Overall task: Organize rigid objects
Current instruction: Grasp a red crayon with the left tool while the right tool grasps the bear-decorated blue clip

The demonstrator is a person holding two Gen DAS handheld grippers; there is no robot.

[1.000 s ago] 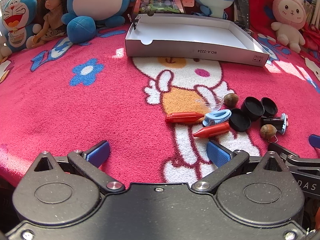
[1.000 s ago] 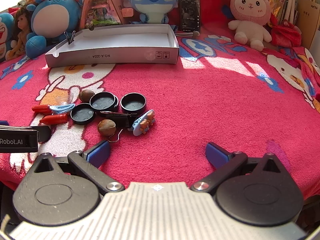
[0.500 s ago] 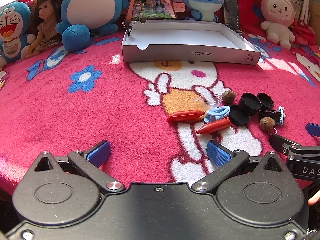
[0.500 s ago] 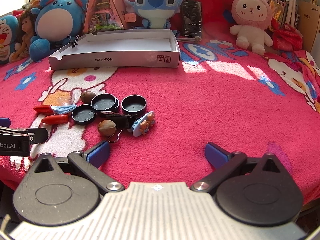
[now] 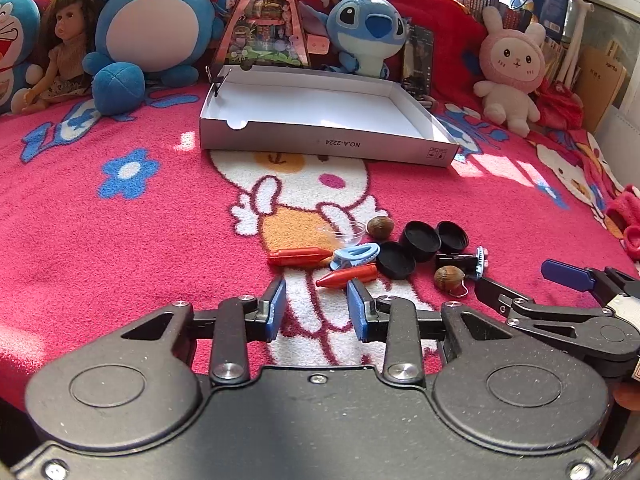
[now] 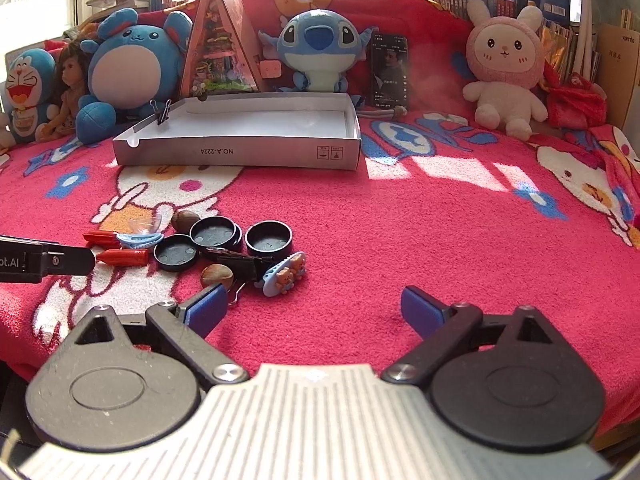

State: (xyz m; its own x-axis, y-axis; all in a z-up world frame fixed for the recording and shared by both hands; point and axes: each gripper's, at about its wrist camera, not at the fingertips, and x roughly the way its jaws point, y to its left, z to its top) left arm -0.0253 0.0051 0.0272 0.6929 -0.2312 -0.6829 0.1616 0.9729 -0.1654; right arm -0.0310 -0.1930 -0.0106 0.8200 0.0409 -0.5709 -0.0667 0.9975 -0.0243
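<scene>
The left gripper (image 5: 316, 308) is half closed and grasps nothing — its blue pads stand just before the near red crayon (image 5: 346, 276). The right gripper (image 6: 314, 310) is spread wide, holding nothing. Beyond lie black caps (image 6: 268, 238), nuts and clips on the blanket (image 5: 120, 240); farther, near its back edge, the white box (image 6: 240, 136).

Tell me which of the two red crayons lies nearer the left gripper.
The nearer red crayon, just ahead of the left gripper; the farther red crayon lies behind the blue clip.

fuzzy cloth blanket (image 5: 120, 232), matt cardboard box (image 5: 320, 142).
</scene>
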